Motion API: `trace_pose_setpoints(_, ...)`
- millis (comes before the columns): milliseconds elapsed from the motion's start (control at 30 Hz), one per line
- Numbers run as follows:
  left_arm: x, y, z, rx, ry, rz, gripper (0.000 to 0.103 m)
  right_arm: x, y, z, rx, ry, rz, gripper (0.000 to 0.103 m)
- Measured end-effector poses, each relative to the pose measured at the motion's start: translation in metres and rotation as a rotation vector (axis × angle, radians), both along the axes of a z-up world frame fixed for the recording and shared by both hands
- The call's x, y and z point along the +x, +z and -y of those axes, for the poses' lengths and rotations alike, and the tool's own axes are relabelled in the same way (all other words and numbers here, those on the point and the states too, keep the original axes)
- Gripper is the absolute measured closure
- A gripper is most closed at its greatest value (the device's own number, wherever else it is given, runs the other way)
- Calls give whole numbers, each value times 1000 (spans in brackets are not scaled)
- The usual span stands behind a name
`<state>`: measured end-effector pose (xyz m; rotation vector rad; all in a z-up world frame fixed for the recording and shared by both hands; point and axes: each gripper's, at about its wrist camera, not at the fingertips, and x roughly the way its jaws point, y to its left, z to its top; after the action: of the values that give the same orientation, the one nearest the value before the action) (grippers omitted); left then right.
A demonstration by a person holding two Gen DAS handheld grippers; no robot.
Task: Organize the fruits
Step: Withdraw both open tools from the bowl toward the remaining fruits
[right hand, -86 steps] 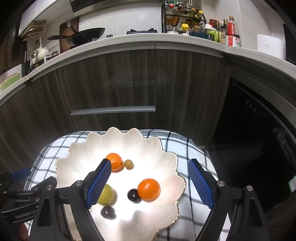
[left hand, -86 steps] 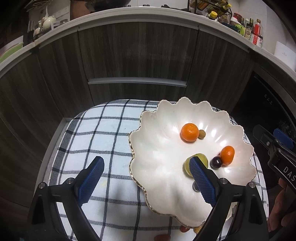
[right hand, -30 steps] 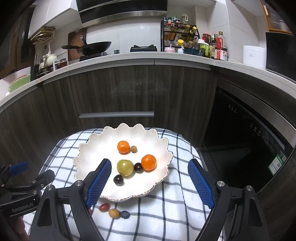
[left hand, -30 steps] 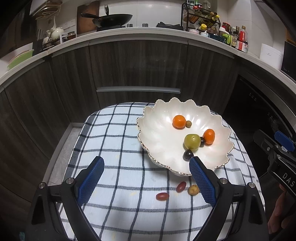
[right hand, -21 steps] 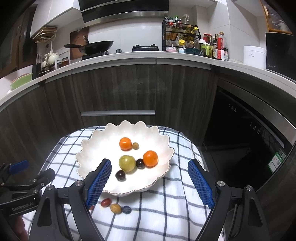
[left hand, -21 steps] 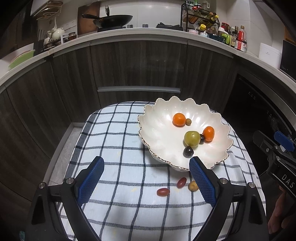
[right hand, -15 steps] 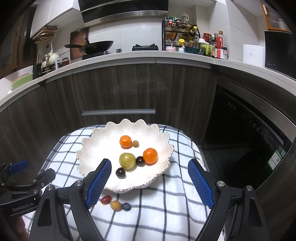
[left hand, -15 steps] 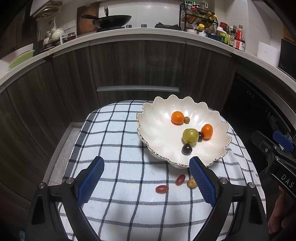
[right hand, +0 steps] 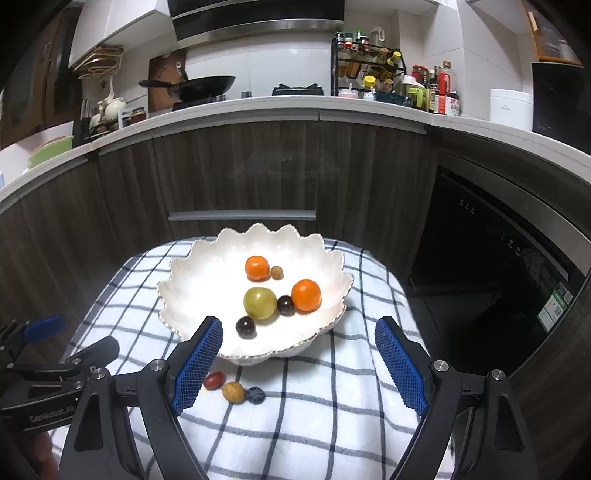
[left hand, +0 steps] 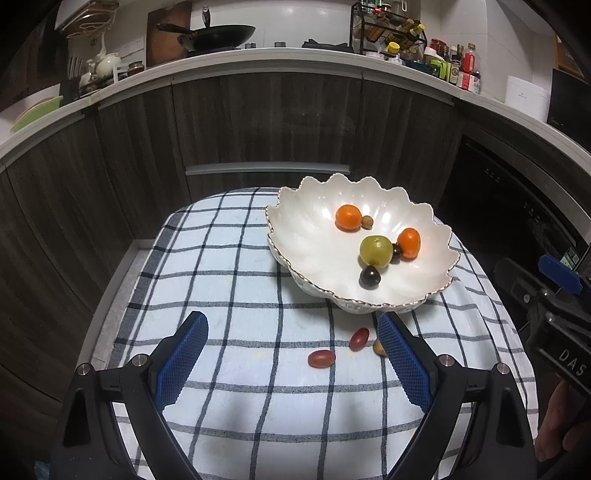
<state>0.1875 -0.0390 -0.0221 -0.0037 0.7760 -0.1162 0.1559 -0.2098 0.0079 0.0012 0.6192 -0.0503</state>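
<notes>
Left gripper (left hand: 291, 354) and right gripper (right hand: 298, 358): blue ribbed pads spread wide, both empty, touching nothing. Under them, blue-and-white checked cloth (left hand: 221, 280). Loose on it, just in front of the bowl: red oval fruit (right hand: 214, 380), tan round fruit (right hand: 233, 391), dark blue berry (right hand: 255, 395). Beyond, glossy white scalloped ceramic bowl (right hand: 192, 280) holds two oranges (right hand: 306, 294), a green fruit (right hand: 260, 303) and dark grapes (right hand: 246, 327).

This was a home kitchen. A long pale worktop (right hand: 332, 107) curved above dark wood-grain cabinets (right hand: 240, 170). On it sat a black wok (right hand: 201, 86) on a hob, a wire rack of spice jars (right hand: 364, 70), sauce bottles (right hand: 443, 94) and a white rice cooker (right hand: 511, 103). A range hood (right hand: 258, 18) hung overhead, and a built-in dishwasher (right hand: 498, 258) stood at the right.
</notes>
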Motion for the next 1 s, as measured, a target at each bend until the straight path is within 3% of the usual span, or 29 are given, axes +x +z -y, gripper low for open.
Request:
trace_pose_setpoints(333,-2,-24,3,15,-21,-8,10,-1,-22,-5,-13,28,-30,17)
trace_pose_setpoints(767,-1,-61,16,85,-44,-14,21,6,-57,-5,-14,61,-82,18)
trace_pose_setpoints(1000,2,-72,17,78,-55,-24,27,12,-74,-6,-4,80,-109,18)
